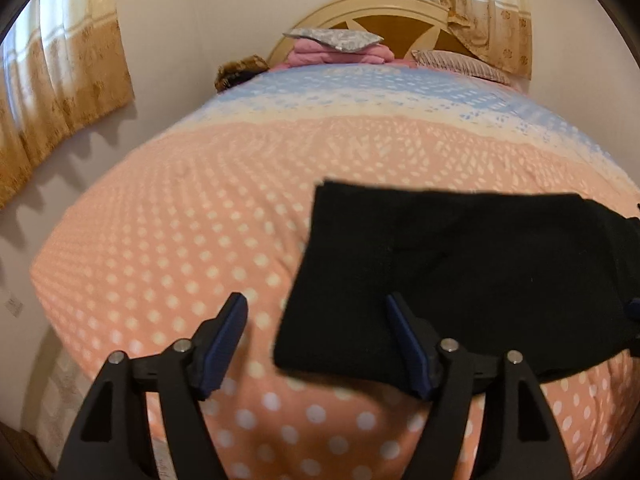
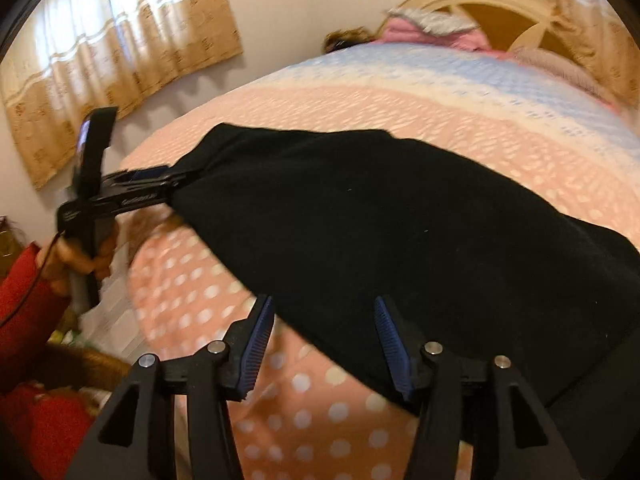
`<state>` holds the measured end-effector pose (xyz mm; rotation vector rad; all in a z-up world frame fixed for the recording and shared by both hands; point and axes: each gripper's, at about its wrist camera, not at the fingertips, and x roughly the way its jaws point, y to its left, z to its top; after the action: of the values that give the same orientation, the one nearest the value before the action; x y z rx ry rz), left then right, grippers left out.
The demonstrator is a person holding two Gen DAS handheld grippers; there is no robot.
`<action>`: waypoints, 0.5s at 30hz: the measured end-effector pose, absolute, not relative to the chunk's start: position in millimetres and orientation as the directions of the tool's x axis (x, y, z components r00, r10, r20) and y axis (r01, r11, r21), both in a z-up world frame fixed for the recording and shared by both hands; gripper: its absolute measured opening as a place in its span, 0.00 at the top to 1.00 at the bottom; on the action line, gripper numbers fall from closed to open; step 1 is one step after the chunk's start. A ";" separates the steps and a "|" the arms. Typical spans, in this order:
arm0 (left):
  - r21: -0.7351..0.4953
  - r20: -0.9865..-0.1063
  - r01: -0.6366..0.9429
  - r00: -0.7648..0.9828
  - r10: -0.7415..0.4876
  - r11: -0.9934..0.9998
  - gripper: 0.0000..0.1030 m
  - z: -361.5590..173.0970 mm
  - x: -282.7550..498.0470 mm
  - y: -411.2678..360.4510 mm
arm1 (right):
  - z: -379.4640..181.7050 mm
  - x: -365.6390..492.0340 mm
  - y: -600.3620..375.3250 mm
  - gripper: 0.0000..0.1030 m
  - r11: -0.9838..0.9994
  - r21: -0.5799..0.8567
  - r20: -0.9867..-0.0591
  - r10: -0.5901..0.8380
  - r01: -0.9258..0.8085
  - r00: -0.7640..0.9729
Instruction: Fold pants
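Black pants [image 1: 460,272] lie folded into a flat rectangle on the pink polka-dot bed cover [image 1: 168,240], towards its near right side. My left gripper [image 1: 316,320] is open just above the pants' near left corner; its right finger [image 1: 404,332] is over the cloth and its left finger over bare cover. In the right wrist view the pants [image 2: 380,220] stretch across the middle. My right gripper [image 2: 324,320] is open over their near edge, pads not pressing the cloth. The left gripper [image 2: 160,184] shows there at the pants' left end, held by a hand [image 2: 80,256].
Folded pink blankets [image 1: 340,54] and pillows [image 1: 460,64] sit by the cream headboard [image 1: 384,12] at the far end. A wall with beige curtains [image 1: 60,92] runs close along the bed's left side. A red sleeve [image 2: 24,300] and a wicker basket [image 2: 96,360] are at lower left.
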<state>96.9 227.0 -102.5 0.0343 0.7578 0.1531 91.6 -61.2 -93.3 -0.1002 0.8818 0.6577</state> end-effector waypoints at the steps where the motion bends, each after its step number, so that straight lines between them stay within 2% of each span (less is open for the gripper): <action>1: 0.088 -0.674 -0.131 0.722 0.156 0.988 0.28 -95.6 96.9 225.6 | -87.1 94.7 -65.2 0.47 0.790 0.204 -0.736 0.514 -0.578 0.442; 4: 0.058 -0.631 -0.139 0.762 0.144 0.989 0.28 -72.6 96.1 217.2 | -55.9 111.2 -90.4 0.44 0.775 0.252 -0.667 0.573 -0.579 0.477; 5: 0.032 -0.613 -0.124 0.782 0.117 0.992 0.28 -63.8 97.4 210.8 | -49.3 119.3 -98.0 0.34 0.775 0.265 -0.648 0.584 -0.574 0.489; 7: -0.005 -0.596 -0.102 0.799 0.079 0.995 0.28 -60.2 101.9 198.2 | -36.0 144.9 -118.0 0.24 0.780 0.300 -0.603 0.601 -0.549 0.524; 11: -0.038 -0.640 -0.058 0.768 0.020 0.998 0.28 -79.3 112.0 174.9 | -45.2 197.6 -140.5 0.24 0.784 0.382 -0.606 0.612 -0.490 0.508; 15: 0.044 -0.705 -0.056 0.706 0.071 0.997 0.28 -111.5 114.0 161.9 | -80.3 229.5 -141.2 0.24 0.788 0.436 -0.688 0.603 -0.434 0.404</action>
<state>114.0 161.9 -111.5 0.0199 0.7845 0.0708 229.5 -141.2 -80.3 0.1997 0.9499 0.6605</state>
